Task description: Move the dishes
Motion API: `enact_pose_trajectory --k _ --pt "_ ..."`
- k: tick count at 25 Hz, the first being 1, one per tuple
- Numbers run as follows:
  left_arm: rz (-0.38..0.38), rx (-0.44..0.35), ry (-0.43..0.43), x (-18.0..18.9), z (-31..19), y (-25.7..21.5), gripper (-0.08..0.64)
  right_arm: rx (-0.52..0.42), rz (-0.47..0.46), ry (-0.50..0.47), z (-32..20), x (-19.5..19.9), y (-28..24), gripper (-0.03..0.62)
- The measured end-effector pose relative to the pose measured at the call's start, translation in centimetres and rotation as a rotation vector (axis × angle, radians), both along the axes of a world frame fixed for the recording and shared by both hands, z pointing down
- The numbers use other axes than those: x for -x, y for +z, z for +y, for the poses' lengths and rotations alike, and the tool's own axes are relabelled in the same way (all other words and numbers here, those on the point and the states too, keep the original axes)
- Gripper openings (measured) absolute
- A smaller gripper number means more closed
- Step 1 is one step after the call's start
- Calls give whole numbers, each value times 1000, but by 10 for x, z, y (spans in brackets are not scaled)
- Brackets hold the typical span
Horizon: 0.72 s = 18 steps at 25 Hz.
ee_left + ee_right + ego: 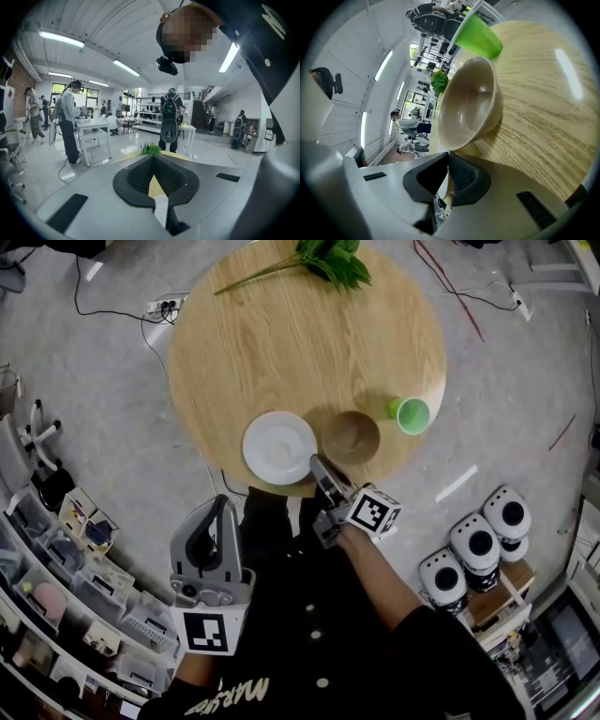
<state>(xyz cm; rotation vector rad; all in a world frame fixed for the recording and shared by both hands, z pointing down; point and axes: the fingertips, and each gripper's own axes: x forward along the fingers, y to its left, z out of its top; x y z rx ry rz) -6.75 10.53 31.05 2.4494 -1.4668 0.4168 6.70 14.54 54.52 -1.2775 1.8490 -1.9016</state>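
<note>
One white plate [279,447], head view only.

My right gripper [317,463] points forward and downward at the end of my extended forearm [370,563], its jaws pressed together. My left gripper [221,504] hangs close to my torso, jaws closed too, nothing between them.

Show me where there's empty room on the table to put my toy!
The big bare patch is the middle of the table, between the leafy sprig at the far edge and the dishes. It is crowded at the near edge: plate, bowl and cup sit in a row, with the right claw by the bowl.
</note>
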Motion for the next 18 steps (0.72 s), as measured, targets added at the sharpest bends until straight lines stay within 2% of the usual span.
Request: enact_pose_trajectory --k 13,18 --pt "-4 22 -4 4 0 11 11 105 99 0 2 1 14 23" --pt "-2 21 -6 4 2 13 11 159 112 6 4 2 18 36"
